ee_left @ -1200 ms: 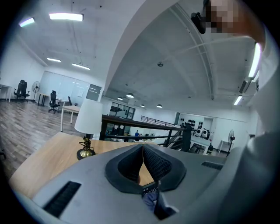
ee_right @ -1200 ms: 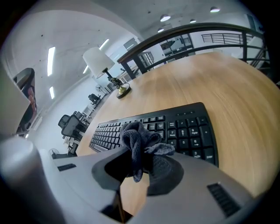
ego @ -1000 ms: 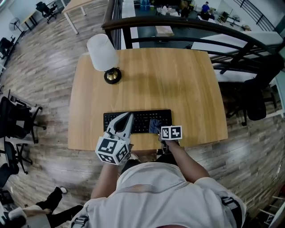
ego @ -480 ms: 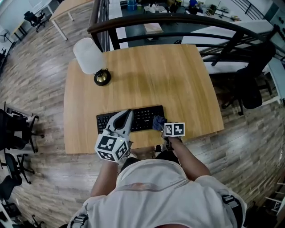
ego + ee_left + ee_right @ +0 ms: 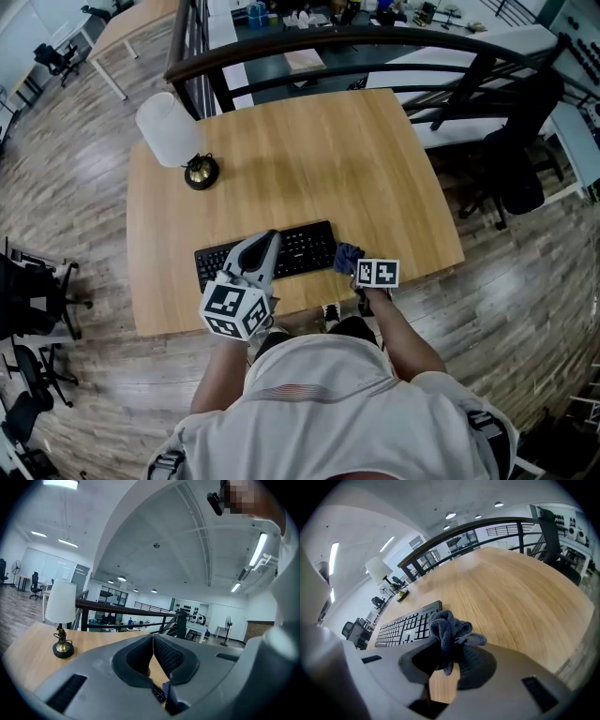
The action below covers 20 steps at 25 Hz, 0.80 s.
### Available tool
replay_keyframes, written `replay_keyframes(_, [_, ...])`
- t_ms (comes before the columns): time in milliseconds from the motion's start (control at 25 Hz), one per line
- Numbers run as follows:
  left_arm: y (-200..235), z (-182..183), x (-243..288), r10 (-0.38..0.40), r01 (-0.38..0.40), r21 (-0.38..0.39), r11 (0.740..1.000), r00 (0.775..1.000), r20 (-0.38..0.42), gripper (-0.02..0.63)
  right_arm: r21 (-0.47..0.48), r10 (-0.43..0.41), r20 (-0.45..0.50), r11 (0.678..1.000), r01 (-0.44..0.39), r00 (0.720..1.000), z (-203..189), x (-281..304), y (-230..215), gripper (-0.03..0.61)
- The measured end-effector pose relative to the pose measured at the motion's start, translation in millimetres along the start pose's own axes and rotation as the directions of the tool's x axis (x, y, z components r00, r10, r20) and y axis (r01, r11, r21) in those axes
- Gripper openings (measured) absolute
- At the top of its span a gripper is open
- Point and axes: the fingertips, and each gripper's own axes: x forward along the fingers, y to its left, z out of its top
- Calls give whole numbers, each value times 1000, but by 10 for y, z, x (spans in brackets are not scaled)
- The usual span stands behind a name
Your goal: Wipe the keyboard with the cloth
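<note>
Head view, nearest you: your left gripper (image 5: 271, 240) sits over the left half of the keyboard (image 5: 305, 247), and your right gripper (image 5: 354, 265) is at the keyboard's right end, near the front edge of the table (image 5: 309, 141).

In the left gripper view your left gripper (image 5: 153, 637) has its jaws pressed together at the tips, with nothing between them.

In the right gripper view your right gripper (image 5: 446, 654) is pinching the cloth (image 5: 448, 629), a dark blue-grey wad that bunches up above the jaws. The wad lies at the right front corner of the keyboard (image 5: 404, 626). You cannot tell from these views whether it touches the keys. From the head view the cloth (image 5: 347, 254) shows just beside the keyboard's right end.

Farther back on the table (image 5: 515, 588), at the far left corner, stands a lamp (image 5: 171, 133) with a white shade and a brass base. Beyond the table's far edge runs a dark railing (image 5: 328, 42).
</note>
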Motion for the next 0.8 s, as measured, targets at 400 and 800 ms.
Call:
replay_keyframes(400, [-63,237,-43,-2,1,37,999,999,49,15,-21,54,202,998,-51,978,622,-553,211,133])
replay_keyframes(800, [121,732,-400,80,-94,85,992,985,156,15,-393,283,545,918,-59,789,1951,-1873,1475,132])
